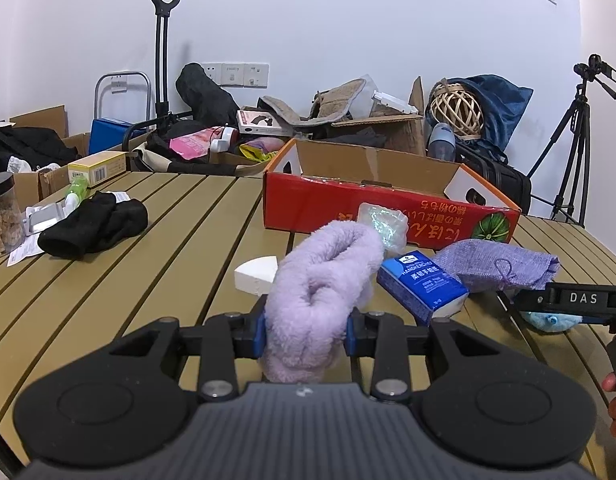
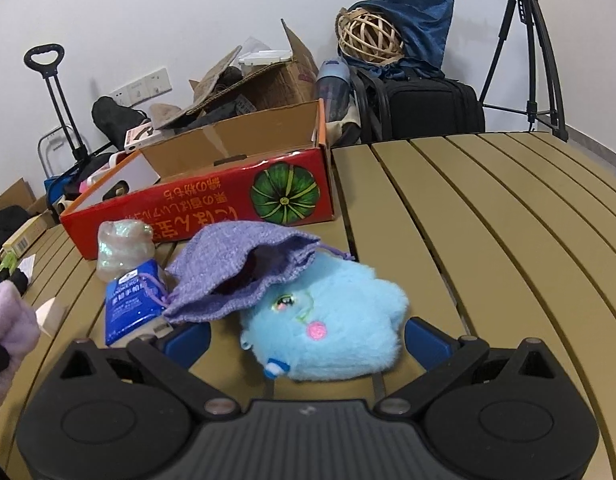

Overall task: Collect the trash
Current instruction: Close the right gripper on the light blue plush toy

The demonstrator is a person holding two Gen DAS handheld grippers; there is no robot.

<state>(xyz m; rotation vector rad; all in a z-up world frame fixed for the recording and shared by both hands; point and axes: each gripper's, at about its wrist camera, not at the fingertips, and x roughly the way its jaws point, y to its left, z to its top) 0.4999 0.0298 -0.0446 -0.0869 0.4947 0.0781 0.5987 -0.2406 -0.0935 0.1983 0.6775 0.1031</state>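
A slatted tan table (image 2: pixel 488 208) holds a scatter of soft things, with an open red cardboard box (image 1: pixel 348 204) at its far side as the landmark; the box, printed with a green pumpkin, looks like the likely place for collected items, though nothing shows inside it from here. The left gripper (image 1: pixel 306 330) has its blue pads pressed tight on a fluffy lilac sock (image 1: pixel 320 288), folded over on itself and lifted in front of the box, probably so it can be carried there. Just in front of the box lie a crinkled iridescent wrapper (image 2: pixel 124 248), a blue tissue pack (image 2: pixel 132 304), a white foam wedge (image 1: pixel 254 276) and a purple knitted drawstring pouch (image 2: pixel 244 272), its mouth gaping toward the camera. Nearer than the pouch, touching it, sits a pale blue plush toy (image 2: pixel 328 320); the right gripper (image 2: pixel 306 336) hangs low over the toy, jaws wide apart on either side of it and not pressing, seemingly lined up to close on it. Left of the box, well apart, lies a black cloth (image 1: pixel 94 224).
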